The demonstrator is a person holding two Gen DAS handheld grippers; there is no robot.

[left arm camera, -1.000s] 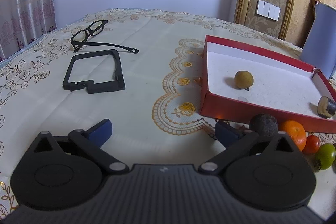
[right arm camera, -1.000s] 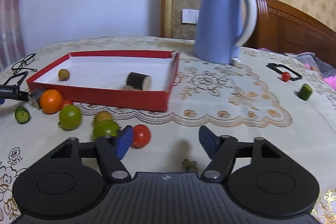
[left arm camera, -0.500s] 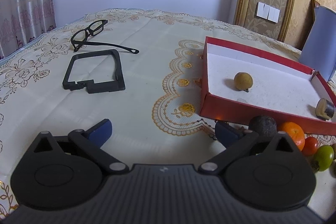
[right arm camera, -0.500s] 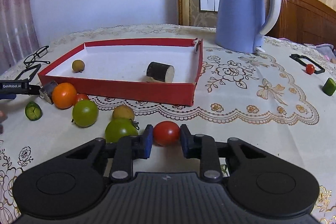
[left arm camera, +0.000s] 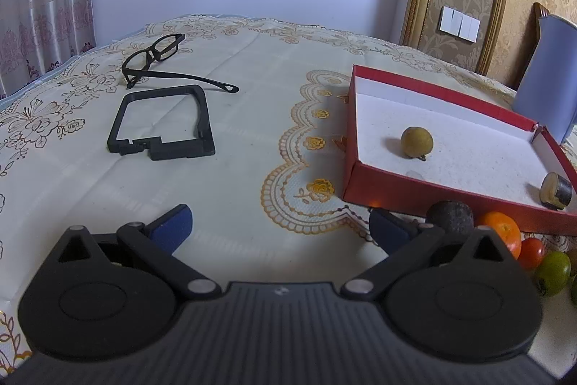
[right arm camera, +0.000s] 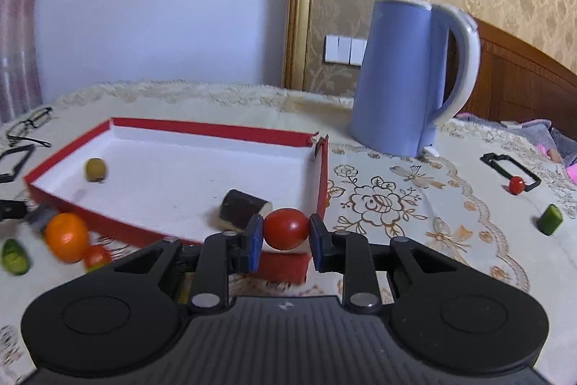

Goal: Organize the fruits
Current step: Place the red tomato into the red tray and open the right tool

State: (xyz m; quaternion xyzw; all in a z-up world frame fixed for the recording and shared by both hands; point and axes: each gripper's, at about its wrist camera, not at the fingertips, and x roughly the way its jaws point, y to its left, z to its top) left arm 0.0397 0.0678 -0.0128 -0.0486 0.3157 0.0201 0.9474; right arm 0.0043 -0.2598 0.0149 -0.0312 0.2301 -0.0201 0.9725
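Observation:
My right gripper [right arm camera: 285, 233] is shut on a red tomato [right arm camera: 286, 228], held just above the near right corner of the red box [right arm camera: 180, 127]. Inside the box lie a small yellow-brown fruit [right arm camera: 96, 169] and a dark cylinder piece [right arm camera: 243, 210]. Left of the box an orange [right arm camera: 66, 237], a small red tomato [right arm camera: 96, 257] and a green cucumber piece [right arm camera: 14, 257] rest on the cloth. My left gripper [left arm camera: 279, 228] stands open over bare tablecloth, left of the red box [left arm camera: 443, 92]. Beside its right finger sit a dark round fruit [left arm camera: 450, 217], an orange [left arm camera: 505, 235] and a green fruit [left arm camera: 551, 273].
A blue kettle [right arm camera: 407, 78] stands behind the box at right. Black glasses [left arm camera: 155, 55] and a black frame [left arm camera: 162, 121] lie far left. Right of the box on the cloth are another black frame [right arm camera: 510, 168], a cherry tomato [right arm camera: 516, 184] and a green piece [right arm camera: 550, 224].
My right gripper closed on the red tomato, lifted it and carried it toward the red box. The left gripper stayed where it was.

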